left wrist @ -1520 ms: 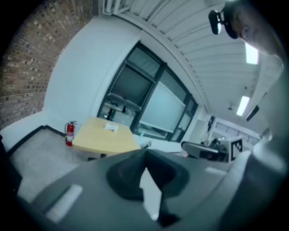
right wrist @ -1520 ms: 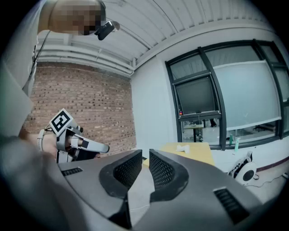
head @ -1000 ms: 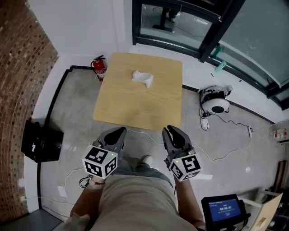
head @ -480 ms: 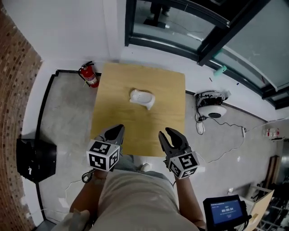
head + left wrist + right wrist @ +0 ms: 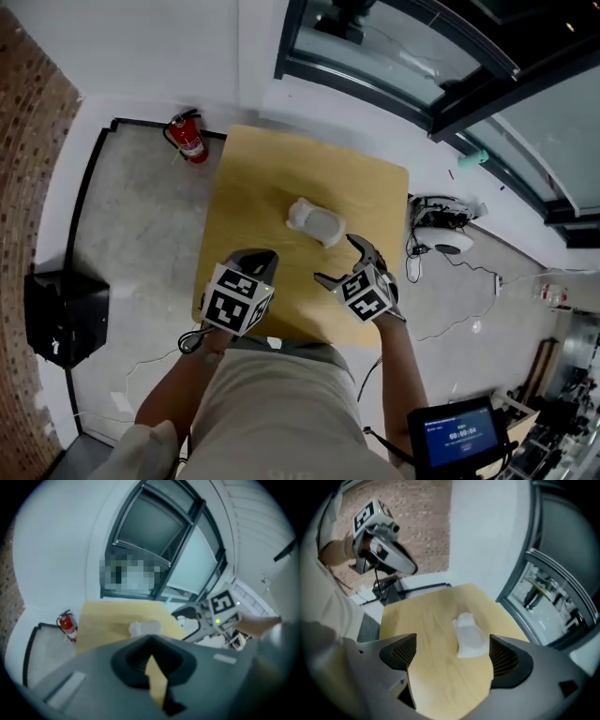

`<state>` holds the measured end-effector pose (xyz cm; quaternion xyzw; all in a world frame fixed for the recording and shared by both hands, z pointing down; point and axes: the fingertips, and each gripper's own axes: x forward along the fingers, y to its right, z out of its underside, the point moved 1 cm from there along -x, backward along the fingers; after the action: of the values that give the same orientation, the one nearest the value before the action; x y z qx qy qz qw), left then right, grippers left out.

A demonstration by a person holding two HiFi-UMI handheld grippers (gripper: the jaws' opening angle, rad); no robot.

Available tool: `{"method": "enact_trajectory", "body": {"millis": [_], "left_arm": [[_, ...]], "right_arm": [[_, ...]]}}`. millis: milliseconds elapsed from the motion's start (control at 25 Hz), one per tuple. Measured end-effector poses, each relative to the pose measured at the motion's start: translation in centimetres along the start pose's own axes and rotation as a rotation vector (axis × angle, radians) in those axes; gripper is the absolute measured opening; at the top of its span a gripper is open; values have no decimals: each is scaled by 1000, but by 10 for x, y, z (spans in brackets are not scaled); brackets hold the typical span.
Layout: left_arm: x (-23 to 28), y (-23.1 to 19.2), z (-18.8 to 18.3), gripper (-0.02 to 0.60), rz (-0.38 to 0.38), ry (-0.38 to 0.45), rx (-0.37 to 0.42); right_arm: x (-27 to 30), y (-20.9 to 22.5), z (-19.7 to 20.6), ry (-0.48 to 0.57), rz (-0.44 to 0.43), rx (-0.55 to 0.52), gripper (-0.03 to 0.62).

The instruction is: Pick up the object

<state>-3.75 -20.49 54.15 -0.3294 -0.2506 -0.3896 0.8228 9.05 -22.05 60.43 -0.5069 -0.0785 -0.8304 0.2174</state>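
Note:
A white, lumpy object (image 5: 316, 222) lies near the middle of a square wooden table (image 5: 253, 187). My right gripper (image 5: 337, 260) hovers over the table's near half, just short of the object and not touching it. Its jaws are opening, wide apart, with nothing between them. In the right gripper view the object (image 5: 468, 637) lies ahead on the table (image 5: 426, 634), framed by the right gripper (image 5: 452, 654) pads. My left gripper (image 5: 256, 264) is shut over the near left part of the table. From the left gripper view the object (image 5: 144, 628) shows beyond the closed jaws.
A red fire extinguisher (image 5: 187, 139) stands on the floor at the table's far left corner. A black box (image 5: 61, 314) sits by the brick wall at left. A white round device with cables (image 5: 441, 230) lies right of the table. A small screen (image 5: 459, 436) is at bottom right.
The person has stepped up to the table, bringing both grippers from over the floor to over its near edge. The right jaws have gone from shut to wide apart.

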Motion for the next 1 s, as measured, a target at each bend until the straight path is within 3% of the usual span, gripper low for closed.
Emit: {"method": "enact_trajectory", "body": {"millis": [80, 160, 320, 520, 1000], "left_arm": [[2, 0, -1, 5, -7, -6, -10], [1, -2, 0, 5, -13, -9, -28], [1, -11, 9, 5, -48, -7, -80], [-8, -18, 18, 5, -91, 25, -139], [-3, -15, 25, 3, -95, 27, -164]], "right_arm": [[28, 13, -11, -89, -78, -148, 482], [59, 25, -26, -136, -144, -225, 500], [131, 43, -34, -300, -208, -291, 525], [185, 41, 1, -524, -247, -344, 534], [194, 39, 0, -543, -252, -378, 552]]}}
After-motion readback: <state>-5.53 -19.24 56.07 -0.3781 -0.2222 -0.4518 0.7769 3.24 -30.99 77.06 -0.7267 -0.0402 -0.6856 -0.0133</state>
